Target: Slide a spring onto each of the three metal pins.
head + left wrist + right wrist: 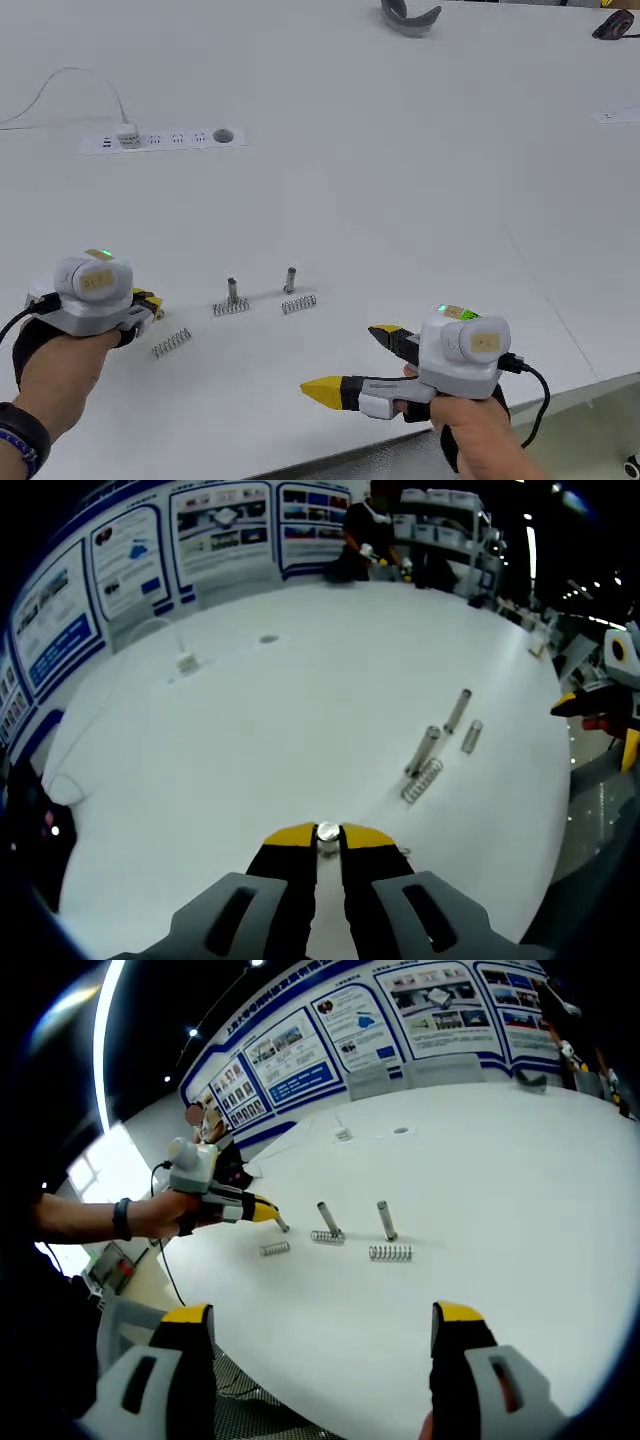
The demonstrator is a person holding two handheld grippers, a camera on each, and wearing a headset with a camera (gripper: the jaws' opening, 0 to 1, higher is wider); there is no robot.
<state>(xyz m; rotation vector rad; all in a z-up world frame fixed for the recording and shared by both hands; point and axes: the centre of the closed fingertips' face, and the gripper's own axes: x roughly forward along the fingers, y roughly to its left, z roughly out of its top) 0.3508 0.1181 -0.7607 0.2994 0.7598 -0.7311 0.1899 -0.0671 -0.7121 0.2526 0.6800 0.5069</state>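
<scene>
I hold left gripper [148, 303] clamped on pin [327, 831] | right gripper [322, 1312] spread wide, empty | nearest spring [171, 343] just beside left tips, lying slantwise; right gripper well apart

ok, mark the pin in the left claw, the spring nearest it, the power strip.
held pin [327, 832], left gripper view, round end
nearest spring [171, 343], head view, mid coils
power strip [160, 139], head view, mid body
</scene>
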